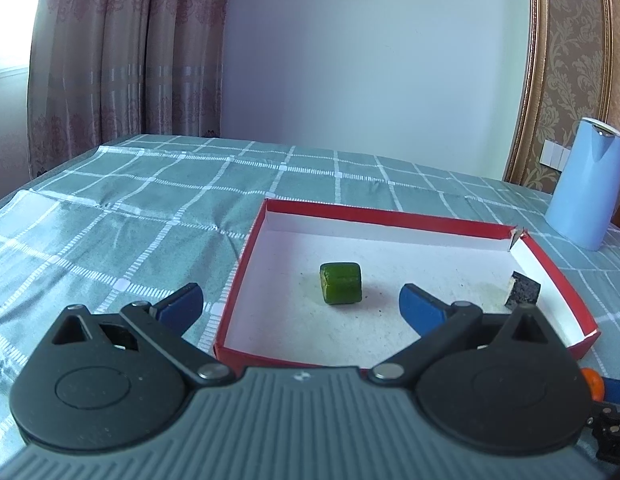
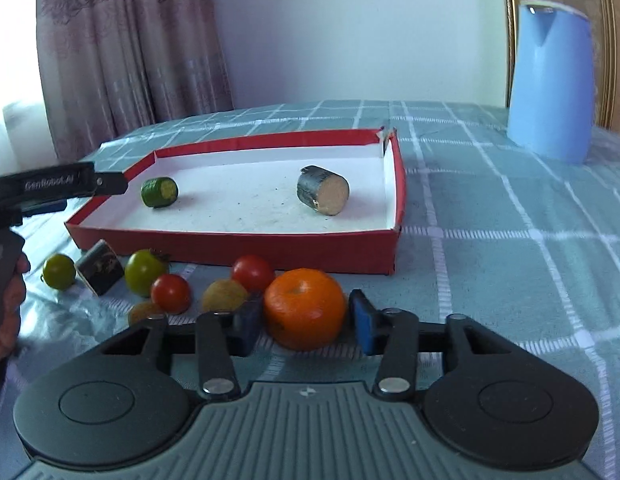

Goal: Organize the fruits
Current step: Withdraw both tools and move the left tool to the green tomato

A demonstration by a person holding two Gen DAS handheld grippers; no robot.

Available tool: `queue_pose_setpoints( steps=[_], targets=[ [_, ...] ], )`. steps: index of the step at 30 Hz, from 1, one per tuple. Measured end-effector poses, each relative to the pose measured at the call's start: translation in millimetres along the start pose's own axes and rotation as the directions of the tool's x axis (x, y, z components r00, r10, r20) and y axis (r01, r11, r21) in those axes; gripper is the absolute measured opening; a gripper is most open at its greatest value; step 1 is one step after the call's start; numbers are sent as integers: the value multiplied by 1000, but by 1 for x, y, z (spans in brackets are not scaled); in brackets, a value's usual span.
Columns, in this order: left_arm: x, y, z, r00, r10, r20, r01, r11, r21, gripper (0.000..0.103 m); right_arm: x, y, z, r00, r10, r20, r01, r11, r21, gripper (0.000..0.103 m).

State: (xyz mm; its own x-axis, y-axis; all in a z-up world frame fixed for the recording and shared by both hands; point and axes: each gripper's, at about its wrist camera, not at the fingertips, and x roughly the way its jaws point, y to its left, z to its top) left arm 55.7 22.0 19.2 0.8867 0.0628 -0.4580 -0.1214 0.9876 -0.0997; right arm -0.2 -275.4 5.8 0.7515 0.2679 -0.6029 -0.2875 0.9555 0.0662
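Right gripper [image 2: 306,320] low over the cloth, blue fingers hugging a round orange fruit [image 2: 305,309], left gripper [image 1: 300,304] wide open, level over the red cardboard tray [image 1: 390,216].

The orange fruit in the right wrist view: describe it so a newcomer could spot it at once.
Find the red tray on the checked cloth. In front of its near wall lies a loose row of fruits. The orange sits at the right end, between the right tool's blue pads, far larger than the tomatoes.
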Motion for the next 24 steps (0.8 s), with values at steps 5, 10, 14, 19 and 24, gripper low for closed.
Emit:
queue_pose_setpoints(
  steps=[5,10,14,19,24],
  targets=[
    [-16,9,-6,1000,4,16,-4,1000,15,103,-1,-8,0,1000,31,1,-31,998,46,42],
    [-33,19,-27,1000,21,-19,-19,995,102,103,-1,-6,1,1000,27,-1,-27,999,39,43],
    [-40,31,-30,999,18,-43,-15,997,81,103,-1,-7,1,1000,30,-1,-30,999,43,43],
    [-44,40,-35,997,48,-58,-39,989,143,103,-1,-5,1,1000,31,-1,-31,999,44,43],
    [-44,38,-38,998,19,-67,-5,978,209,103,-1,-6,1,999,32,-1,-32,998,46,43]
  ],
)
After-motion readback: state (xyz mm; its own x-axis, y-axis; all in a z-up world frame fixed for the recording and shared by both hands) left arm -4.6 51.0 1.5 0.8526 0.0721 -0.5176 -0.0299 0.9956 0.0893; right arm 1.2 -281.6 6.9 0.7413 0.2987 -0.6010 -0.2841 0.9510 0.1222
